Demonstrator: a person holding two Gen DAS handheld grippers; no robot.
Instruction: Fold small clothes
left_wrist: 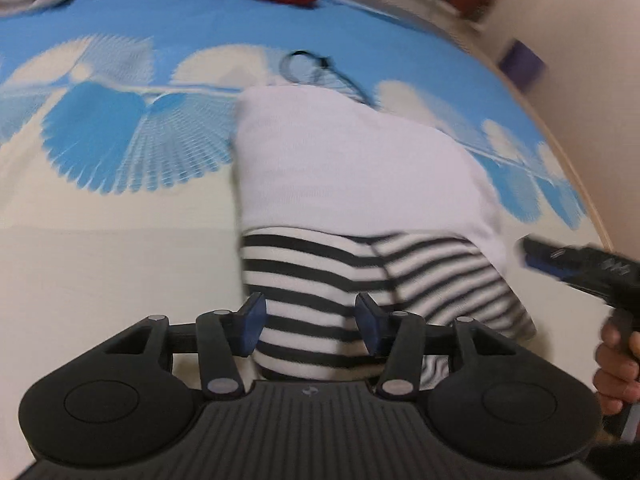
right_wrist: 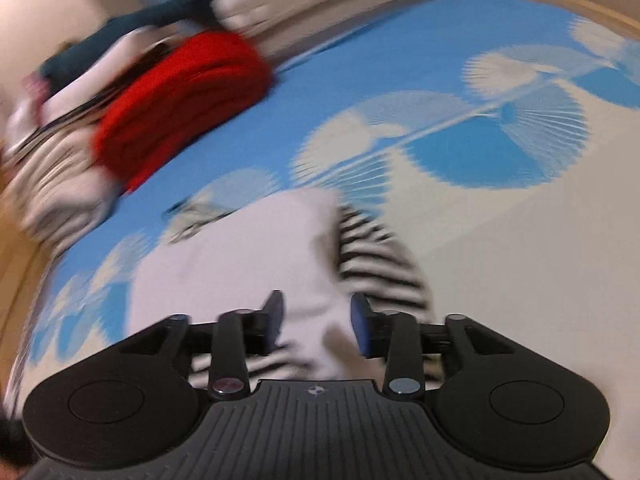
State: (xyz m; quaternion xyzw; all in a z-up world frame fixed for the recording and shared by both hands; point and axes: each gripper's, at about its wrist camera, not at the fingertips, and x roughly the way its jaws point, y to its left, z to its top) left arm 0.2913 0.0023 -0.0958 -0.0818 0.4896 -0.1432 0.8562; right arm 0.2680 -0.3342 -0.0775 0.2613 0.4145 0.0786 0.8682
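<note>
Closest to my left gripper, its blue pads stand apart, clamped on nothing, with the striped end of the small garment lying on the bed between and beyond them. I judge the jaws have let go so the cloth can settle flat after a fold. Beside it, at the right edge of the left view, a hand holds my right gripper pointing across toward the garment's white edge. From the right wrist view, this gripper's pads are also parted and hold nothing, hovering over the white cloth with black stripes showing to its right. Both grippers tilt downward at the bed. Beyond the garment lies a thin dark loop of cord on the blue and white patterned bedsheet. Farthest off, a folded red garment rests near a blurred heap of other clothes, probably waiting their turn.
</note>
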